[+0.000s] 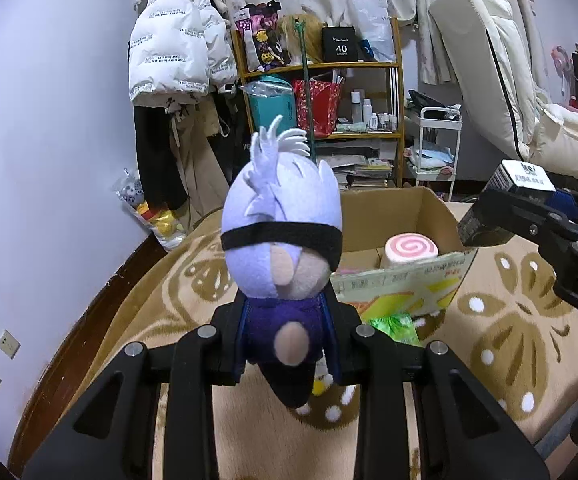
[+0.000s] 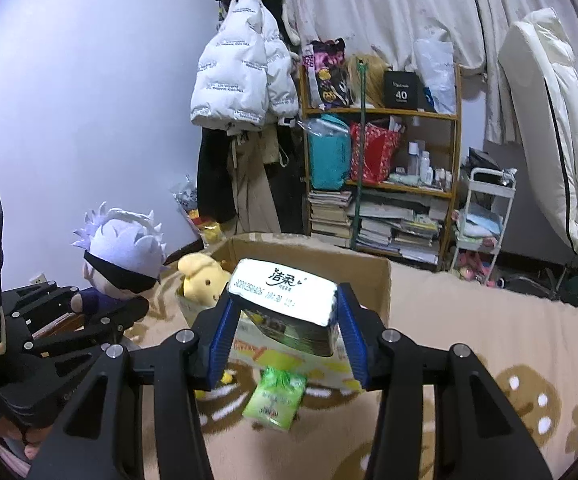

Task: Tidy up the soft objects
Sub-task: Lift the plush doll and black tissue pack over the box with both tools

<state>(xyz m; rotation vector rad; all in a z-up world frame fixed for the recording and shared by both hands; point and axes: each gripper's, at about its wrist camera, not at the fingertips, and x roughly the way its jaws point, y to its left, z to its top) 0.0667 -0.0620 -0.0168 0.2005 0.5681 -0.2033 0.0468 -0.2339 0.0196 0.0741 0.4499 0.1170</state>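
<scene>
**Mia:** What is each hand holding?

**Dad:** The left gripper (image 1: pixel 289 340) has its jaws squeezed on the plush doll (image 1: pixel 283 232), the one with pale purple hair and a black band over its eyes. The jaws pinch its dark body, and the head pokes up. The right gripper (image 2: pixel 285 328) has its jaws closed on a tissue pack (image 2: pixel 285 304), one blue pad on each side.

**Mia:** Where do they go?

**Dad:** I think into the cardboard box (image 2: pixel 369 276) on the flowered blanket (image 2: pixel 489 344). Both things hang in the air, just before its near edge. A yellow plush toy (image 2: pixel 203 280) sits at the left end of the box, and a pink swirl cushion (image 1: pixel 411 250) is inside too.

**Mia:** How do we do it well?

**Dad:** Go up and over the near wall first, so nothing bumps it. Put the pack in an empty spot. Open the jaws only when it is low inside. Let one hand go first, because the two grippers are close together.

**Mia:** And the green packet (image 2: pixel 275 400)?

**Dad:** It lies on the blanket just in front of the box, waiting.
</scene>
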